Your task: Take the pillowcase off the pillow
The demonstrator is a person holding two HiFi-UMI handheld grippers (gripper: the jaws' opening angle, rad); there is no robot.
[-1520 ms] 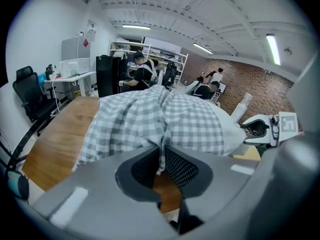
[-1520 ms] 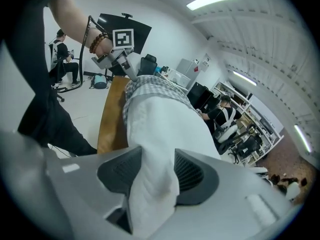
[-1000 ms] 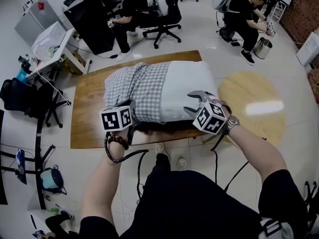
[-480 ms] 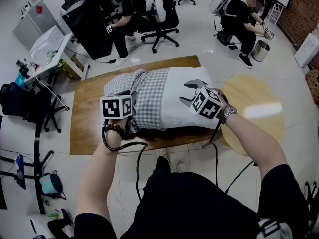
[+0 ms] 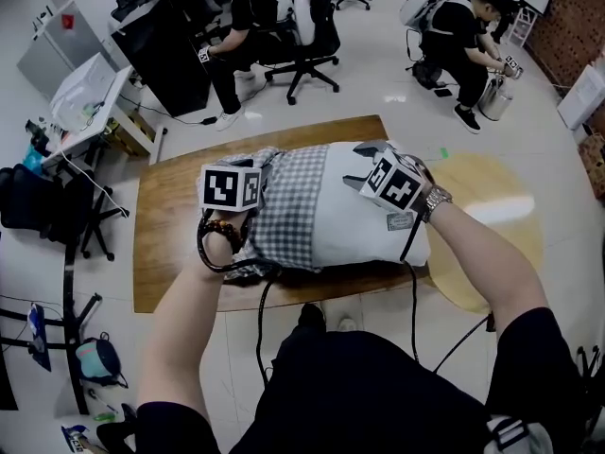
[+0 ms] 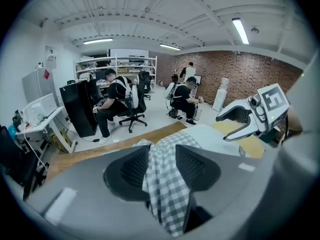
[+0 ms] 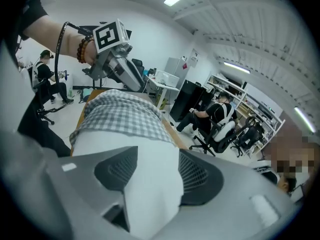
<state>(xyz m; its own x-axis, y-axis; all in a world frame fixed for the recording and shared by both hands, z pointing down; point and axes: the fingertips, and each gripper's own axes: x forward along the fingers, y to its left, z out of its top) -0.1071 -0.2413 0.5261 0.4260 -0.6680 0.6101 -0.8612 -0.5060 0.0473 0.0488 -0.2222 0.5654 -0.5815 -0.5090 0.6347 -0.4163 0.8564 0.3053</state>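
Note:
A white pillow lies on a wooden table. A checked pillowcase is bunched over its left half. My left gripper hovers over the checked cloth, and its jaws have just been opening. In the left gripper view the pillowcase shows in the gap of the left gripper, unpinched. My right gripper is over the bare pillow with its jaws also just opened wider. From the left gripper view, the right gripper stands open with nothing at its tips. The pillow fills the gap in the right gripper view.
A round pale wooden table adjoins the table's right end. Beyond the far edge, people sit on office chairs, and a metal bin stands at the far right. A desk and bags stand at the left.
Both grippers have moved from the pillow's near edge across it toward the far side, rising a little. Their jaws stand wider than before.

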